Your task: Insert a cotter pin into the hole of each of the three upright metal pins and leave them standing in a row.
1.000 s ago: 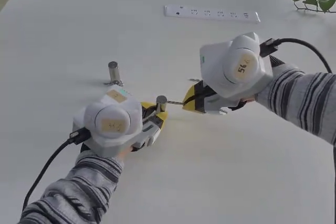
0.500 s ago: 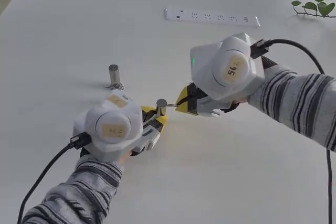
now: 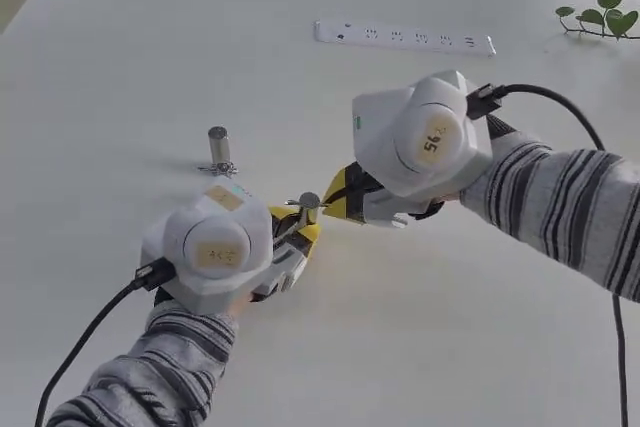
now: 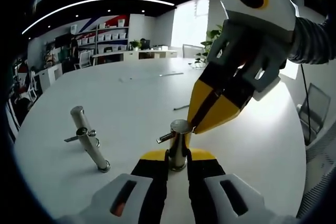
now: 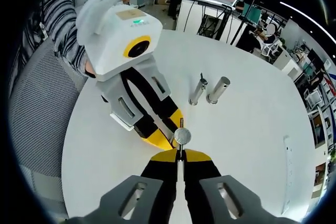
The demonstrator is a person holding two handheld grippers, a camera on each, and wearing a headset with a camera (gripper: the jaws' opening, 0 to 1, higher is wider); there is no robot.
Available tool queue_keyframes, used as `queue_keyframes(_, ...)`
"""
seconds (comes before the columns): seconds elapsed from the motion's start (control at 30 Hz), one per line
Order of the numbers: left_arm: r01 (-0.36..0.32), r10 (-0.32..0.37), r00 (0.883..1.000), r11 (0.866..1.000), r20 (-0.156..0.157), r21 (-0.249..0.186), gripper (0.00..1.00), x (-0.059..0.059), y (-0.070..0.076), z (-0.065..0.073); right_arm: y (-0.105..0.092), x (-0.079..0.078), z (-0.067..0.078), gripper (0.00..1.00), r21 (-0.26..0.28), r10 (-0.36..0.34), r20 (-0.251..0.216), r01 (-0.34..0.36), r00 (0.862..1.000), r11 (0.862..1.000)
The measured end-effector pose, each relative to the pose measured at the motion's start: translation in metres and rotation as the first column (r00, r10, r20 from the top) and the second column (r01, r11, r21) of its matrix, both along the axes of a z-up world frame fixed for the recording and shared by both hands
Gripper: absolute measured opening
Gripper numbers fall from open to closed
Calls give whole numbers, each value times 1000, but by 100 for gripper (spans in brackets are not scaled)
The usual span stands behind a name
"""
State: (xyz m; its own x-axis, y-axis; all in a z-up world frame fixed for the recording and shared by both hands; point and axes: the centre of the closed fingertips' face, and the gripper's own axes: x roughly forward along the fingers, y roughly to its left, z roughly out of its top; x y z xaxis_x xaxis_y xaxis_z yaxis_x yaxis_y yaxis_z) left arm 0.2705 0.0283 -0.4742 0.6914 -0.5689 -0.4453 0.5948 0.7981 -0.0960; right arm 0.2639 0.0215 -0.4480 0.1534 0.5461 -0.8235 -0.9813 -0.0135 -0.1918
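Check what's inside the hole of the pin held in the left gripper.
A cotter pin passes through the metal pin; its tip sticks out on the side away from the right gripper. That gripper's yellow jaws cover the other end and the hole's near side.

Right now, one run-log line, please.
left hand-held gripper: shut on metal pin | right hand-held gripper: shut on cotter pin | cotter pin: through metal pin

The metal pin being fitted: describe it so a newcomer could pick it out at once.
On the white table, find the left hand-held gripper. The metal pin stands clamped in its yellow jaws; a neighbouring pin stands free, its cotter pin already in.
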Motion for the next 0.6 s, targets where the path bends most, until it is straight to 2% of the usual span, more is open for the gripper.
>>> queue_keyframes(0.13,3,-3,1000,1000,0,3,10,0,0,0,1,0,3,0,24,-15,2,15,1000,1000)
queue_keyframes(0.23,3,-3,1000,1000,0,2,10,0,0,0,-1,0,9,3,52,-55,-25,56,998,997)
queue_keyframes(0.4,-2,2,1000,1000,-2,-1,10,0,0,0,-9,0,14,2,56,-70,-43,72,997,996)
queue_keyframes(0.6,-3,3,1000,1000,-3,-2,10,0,0,0,-11,-3,10,0,44,-66,-48,68,997,997)
